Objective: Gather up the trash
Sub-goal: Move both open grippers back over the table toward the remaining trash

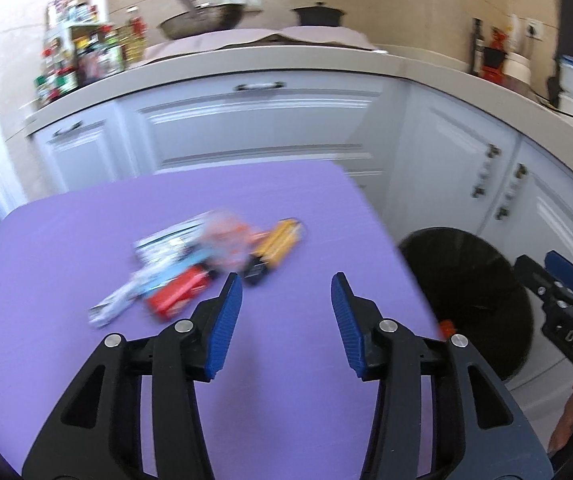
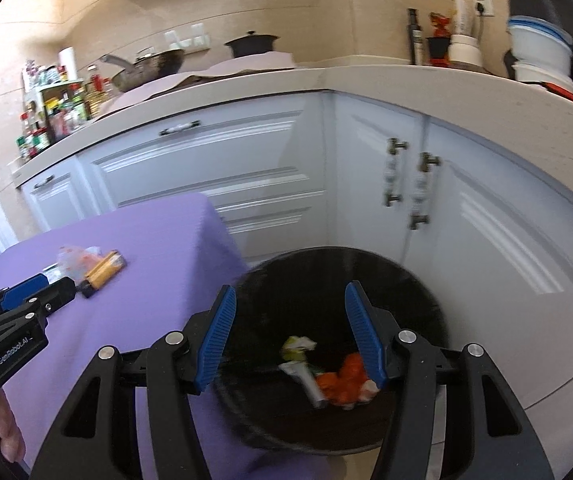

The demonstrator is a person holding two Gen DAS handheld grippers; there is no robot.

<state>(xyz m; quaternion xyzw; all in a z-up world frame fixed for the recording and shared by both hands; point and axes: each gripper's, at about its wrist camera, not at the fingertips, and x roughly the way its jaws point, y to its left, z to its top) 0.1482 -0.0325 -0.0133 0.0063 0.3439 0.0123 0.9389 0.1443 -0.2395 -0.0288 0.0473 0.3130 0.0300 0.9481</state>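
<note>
A blurred pile of trash lies on the purple table (image 1: pixel 66 232): a red pack (image 1: pixel 178 296), a yellow pack (image 1: pixel 280 240), a white wrapper (image 1: pixel 112 306) and a clear bag with orange bits (image 1: pixel 226 240). My left gripper (image 1: pixel 285 280) hangs open just short of the pile, nothing between its fingers. To the right of the table stands a black bin (image 2: pixel 270 312). My right gripper (image 2: pixel 290 288) is open above the bin and holds nothing. Down inside the bin lie an orange wrapper (image 2: pixel 346 380), a yellow-green wad (image 2: pixel 296 346) and a white piece (image 2: pixel 306 380).
White kitchen cabinets (image 2: pixel 246 152) curve behind the table and bin, under a counter with a pan (image 2: pixel 154 64), a dark pot (image 2: pixel 250 44) and spice jars (image 2: pixel 54 116). The table's right edge meets the bin. A hand (image 2: pixel 6 432) shows at the lower left.
</note>
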